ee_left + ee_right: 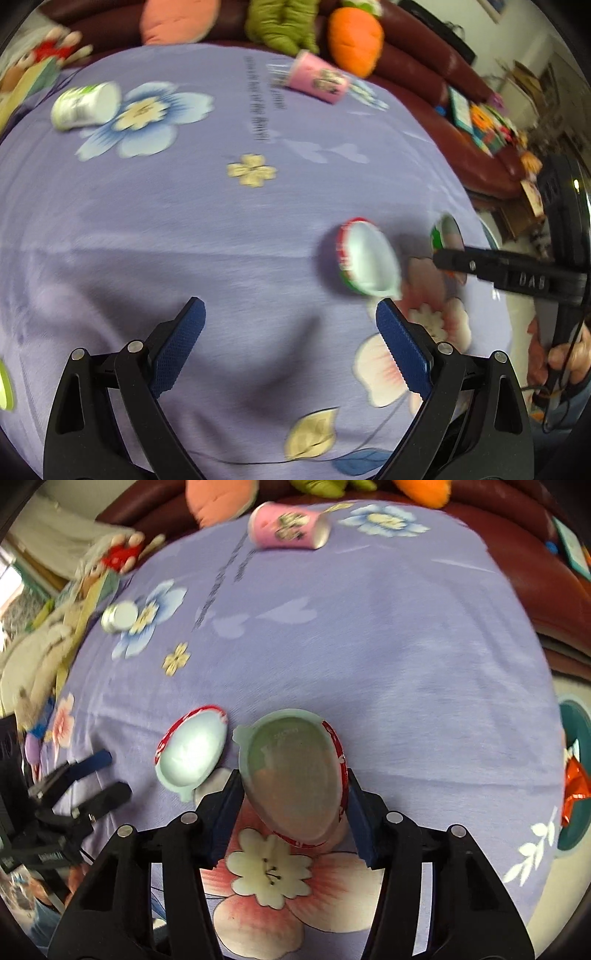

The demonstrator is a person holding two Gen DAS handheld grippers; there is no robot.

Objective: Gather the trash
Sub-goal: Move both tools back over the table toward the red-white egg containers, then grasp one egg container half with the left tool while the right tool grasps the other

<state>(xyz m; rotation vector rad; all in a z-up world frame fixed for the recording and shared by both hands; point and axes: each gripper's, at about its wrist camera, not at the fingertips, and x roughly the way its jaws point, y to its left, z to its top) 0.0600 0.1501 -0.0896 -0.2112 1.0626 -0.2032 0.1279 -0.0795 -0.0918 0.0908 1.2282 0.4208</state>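
The right gripper [291,794], angled steeply down over a lilac flower-printed cloth [388,657], has its blue pads on either side of an egg-shaped clear plastic cup with a red-and-white band [295,775]; both pads sit against the cup's sides, so it is clasped around that cup. The cup is tilted, mouth toward the camera, above a big pink-and-cream printed blossom [273,878].

Just left of that cup lies a second egg-shaped cup with a white inside and red rim [192,753], tipped on its side on the cloth. Farther left of it, the left gripper [96,779] enters from the frame edge, partly cut off.

In the left wrist view, the left gripper [290,332] points downward with its jaws spread wide and only bare cloth between the pads. The white-lined cup [367,256] sits just beyond its right pad, apart from it. Beyond that cup, one black finger of the right gripper [480,264] hides most of the held cup [445,236]; a hand [569,360] on the handle shows at the frame edge.

Well beyond the held cup, at the cloth's far side, a pink paper cup [288,526] lies on its side, and a small white-and-green tub [120,616] lies far left. Motion blur softens both labels, leaving their print unreadable. Plush cushions [354,40] crowd a dark red sofa [424,74] behind.
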